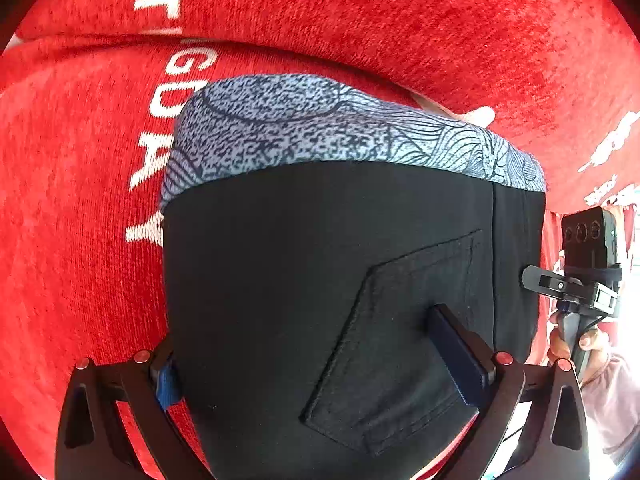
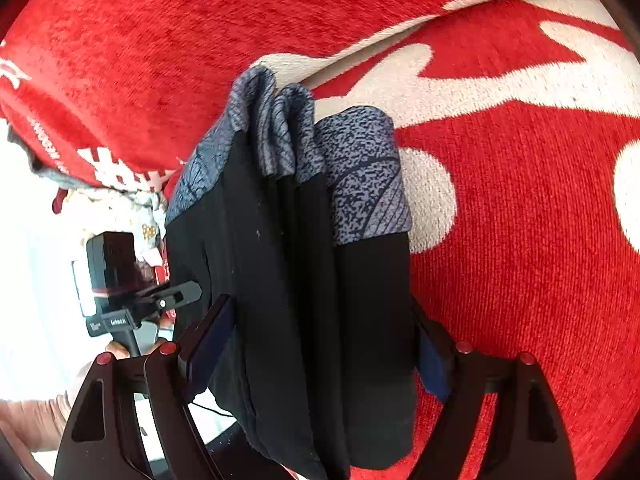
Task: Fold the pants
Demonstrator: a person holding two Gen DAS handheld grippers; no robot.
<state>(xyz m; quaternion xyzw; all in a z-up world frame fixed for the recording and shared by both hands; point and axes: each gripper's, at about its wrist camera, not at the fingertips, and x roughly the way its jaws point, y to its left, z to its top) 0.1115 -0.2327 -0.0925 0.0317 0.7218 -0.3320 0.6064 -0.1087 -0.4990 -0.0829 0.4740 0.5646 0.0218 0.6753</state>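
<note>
The black pants (image 1: pixel 304 280) have a grey patterned waistband (image 1: pixel 320 128) and a back pocket (image 1: pixel 404 340). They hang in front of a red blanket with white letters (image 1: pixel 80 160). My left gripper (image 1: pixel 320 364) is shut on the pants, its fingers on either side of the cloth near the pocket. In the right wrist view the pants (image 2: pixel 304 300) are bunched in several folds under the waistband (image 2: pixel 360 176). My right gripper (image 2: pixel 320 352) is shut on that bunch. Each gripper shows in the other's view, the right one (image 1: pixel 584 280) at the pants' far edge.
The red blanket with white shapes (image 2: pixel 520 240) fills the background in both views. The left hand-held gripper (image 2: pixel 120 292) and a hand show at the left of the right wrist view, before a bright washed-out area.
</note>
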